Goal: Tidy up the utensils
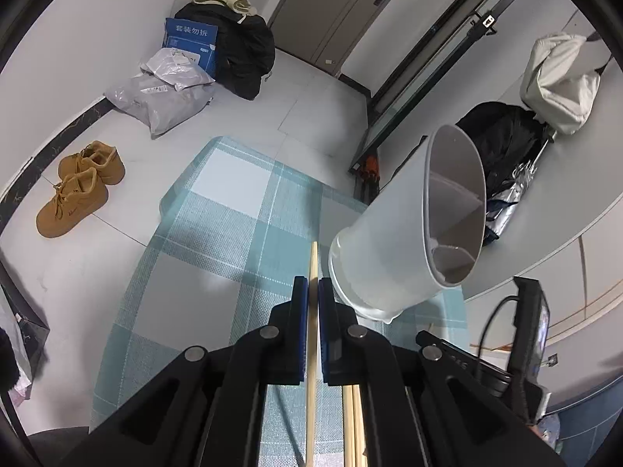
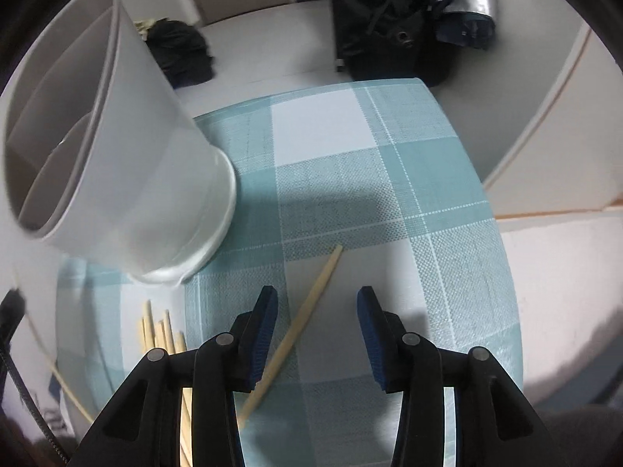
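Holder: a pale plastic utensil holder point(image 1: 405, 233) is seen on the checked cloth point(image 1: 218, 210); an inner divider is visible, and no utensil can be made out inside.
Left gripper point(image 1: 314, 284): closed on one wooden chopstick point(image 1: 312, 268), whose tip juts past the pads beside the holder's base.
Right gripper point(image 2: 317, 299): jaws parted, nothing pressed; a single chopstick point(image 2: 311, 303) is seen between them.
Loose chopsticks point(image 2: 159, 330): lying on the cloth just below the holder.

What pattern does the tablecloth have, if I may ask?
The tablecloth has teal-and-white checks, clearest in the right wrist view.
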